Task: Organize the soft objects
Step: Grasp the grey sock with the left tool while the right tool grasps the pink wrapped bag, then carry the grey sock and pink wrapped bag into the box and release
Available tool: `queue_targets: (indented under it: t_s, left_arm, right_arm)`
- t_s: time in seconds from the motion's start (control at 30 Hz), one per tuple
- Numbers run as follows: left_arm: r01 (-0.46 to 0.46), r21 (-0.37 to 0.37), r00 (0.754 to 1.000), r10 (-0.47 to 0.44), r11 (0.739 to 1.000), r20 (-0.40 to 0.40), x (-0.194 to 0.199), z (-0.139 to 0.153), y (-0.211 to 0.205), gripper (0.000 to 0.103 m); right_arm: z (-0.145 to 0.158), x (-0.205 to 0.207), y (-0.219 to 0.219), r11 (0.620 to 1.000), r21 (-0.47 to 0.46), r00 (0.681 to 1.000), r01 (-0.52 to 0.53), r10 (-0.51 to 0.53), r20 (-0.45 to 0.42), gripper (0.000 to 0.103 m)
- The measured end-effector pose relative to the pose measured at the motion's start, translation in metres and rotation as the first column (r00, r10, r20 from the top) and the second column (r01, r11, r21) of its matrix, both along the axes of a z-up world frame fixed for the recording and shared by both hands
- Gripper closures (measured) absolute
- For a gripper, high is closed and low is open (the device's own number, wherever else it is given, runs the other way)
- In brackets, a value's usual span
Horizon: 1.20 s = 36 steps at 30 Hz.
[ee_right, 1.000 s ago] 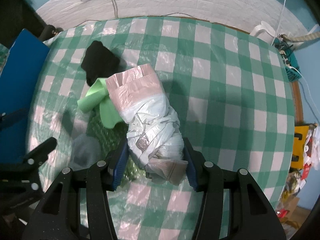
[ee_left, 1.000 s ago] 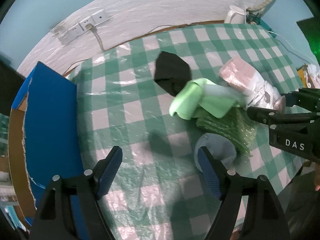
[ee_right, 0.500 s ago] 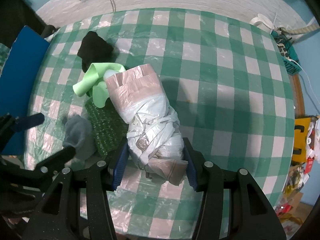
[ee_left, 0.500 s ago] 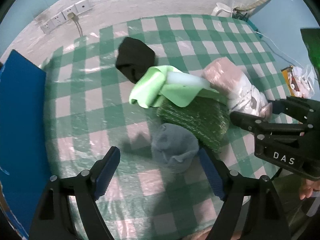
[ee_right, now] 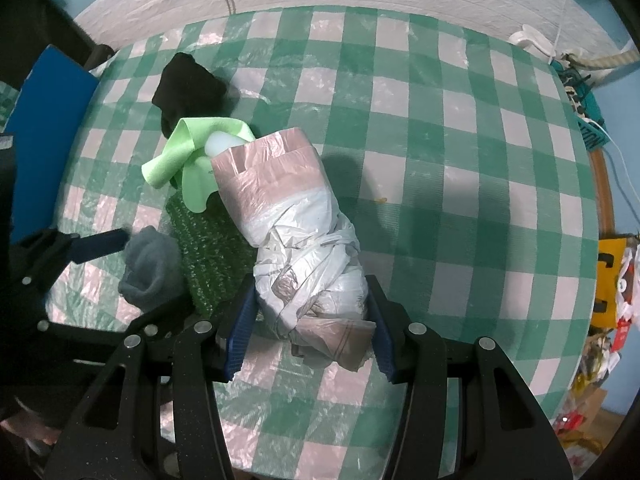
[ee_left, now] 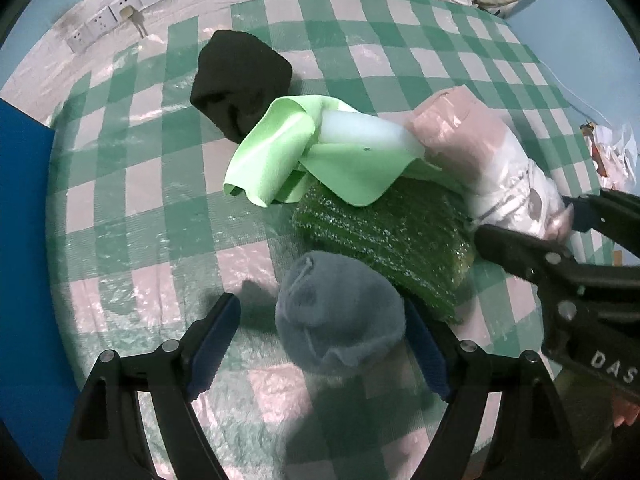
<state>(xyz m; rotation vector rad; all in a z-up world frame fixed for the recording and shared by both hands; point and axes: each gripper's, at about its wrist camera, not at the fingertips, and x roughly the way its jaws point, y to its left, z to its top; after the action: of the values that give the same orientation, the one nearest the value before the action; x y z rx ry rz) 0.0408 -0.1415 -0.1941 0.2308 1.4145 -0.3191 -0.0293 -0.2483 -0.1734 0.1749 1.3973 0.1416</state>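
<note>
Left claw (ee_left: 320, 344) gapes around grey sock (ee_left: 340, 316); right claw (ee_right: 308, 336) grips bag roll (ee_right: 296, 236) beside green scourer (ee_left: 384, 236).

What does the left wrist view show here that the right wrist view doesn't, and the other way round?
Only the left wrist view shows the left gripper head on, open around the grey sock, its left pad clear of it. Only the right wrist view shows both pads of the right gripper pressed on the plastic bag roll, plus bare tablecloth beyond. Both show the black cloth, light green cloth and dark green sponge.
</note>
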Motion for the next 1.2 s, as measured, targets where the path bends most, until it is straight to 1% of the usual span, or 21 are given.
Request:
queue_targets:
  t_s: [0.03, 0.1, 0.13, 0.2, 0.23, 0.27, 0.3, 0.33, 0.37, 0.53, 0.77, 0.9, 1.2]
  left_arm:
    - [-0.005, -0.003, 1.000, 0.005, 1.000, -0.001, 0.001, -0.002, 0.000, 0.022]
    - [-0.010, 0.005, 1.000, 0.010, 1.000, -0.004, 0.003, -0.004, -0.001, 0.031]
    - [-0.010, 0.007, 1.000, 0.010, 1.000, -0.007, 0.004, -0.004, -0.001, 0.038]
    - [-0.001, 0.009, 1.000, 0.001, 1.000, 0.003, 0.003, -0.004, -0.003, 0.045]
    - [0.006, 0.005, 1.000, -0.006, 1.000, 0.003, 0.002, -0.004, -0.004, 0.054]
    - [0.013, 0.008, 1.000, -0.013, 1.000, 0.008, 0.001, -0.005, -0.006, 0.058]
    - [0.018, 0.011, 1.000, -0.019, 1.000, 0.012, 0.001, -0.004, -0.005, 0.061]
    - [0.024, 0.012, 1.000, -0.024, 1.000, 0.017, 0.000, -0.003, -0.003, 0.066]
    - [0.026, 0.011, 0.999, -0.026, 1.000, 0.020, -0.001, -0.002, -0.002, 0.069]
    - [0.008, 0.000, 0.999, -0.008, 1.000, 0.045, 0.001, 0.009, 0.008, 0.073]
    - [-0.007, -0.002, 0.996, 0.008, 1.000, 0.089, -0.004, 0.029, 0.025, 0.074]
    - [-0.013, 0.012, 0.993, 0.011, 1.000, 0.121, -0.007, 0.042, 0.031, 0.074]
    - [-0.015, 0.042, 0.986, 0.008, 0.999, 0.169, -0.015, 0.059, 0.051, 0.074]
  right_arm:
    - [-0.001, 0.004, 0.003, 1.000, -0.001, 1.000, 0.000, 0.000, -0.001, 0.052]
    - [0.000, 0.004, 0.001, 1.000, 0.002, 1.000, 0.000, 0.000, 0.001, 0.051]
    - [0.000, 0.005, 0.001, 1.000, 0.002, 1.000, 0.001, -0.001, 0.002, 0.051]
    - [0.000, 0.007, 0.002, 1.000, 0.003, 1.000, 0.002, -0.002, 0.003, 0.051]
    - [0.000, 0.008, 0.003, 1.000, 0.002, 1.000, 0.001, -0.001, 0.004, 0.051]
    - [0.001, 0.008, 0.003, 1.000, 0.002, 1.000, 0.000, 0.000, 0.004, 0.051]
    - [0.001, 0.010, 0.006, 1.000, 0.001, 1.000, -0.003, 0.003, 0.006, 0.051]
    - [0.001, 0.010, 0.007, 1.000, 0.000, 1.000, -0.005, 0.005, 0.008, 0.051]
    - [0.003, 0.011, 0.009, 1.000, -0.001, 1.000, -0.009, 0.009, 0.010, 0.051]
    - [0.009, 0.013, 0.018, 1.000, 0.002, 0.999, -0.024, 0.024, 0.025, 0.051]
    - [0.018, 0.013, 0.026, 0.999, 0.004, 0.998, -0.040, 0.039, 0.042, 0.051]
    - [0.026, 0.014, 0.030, 0.999, 0.011, 0.997, -0.046, 0.045, 0.060, 0.051]
    - [0.043, 0.016, 0.042, 0.997, 0.020, 0.994, -0.069, 0.067, 0.091, 0.052]
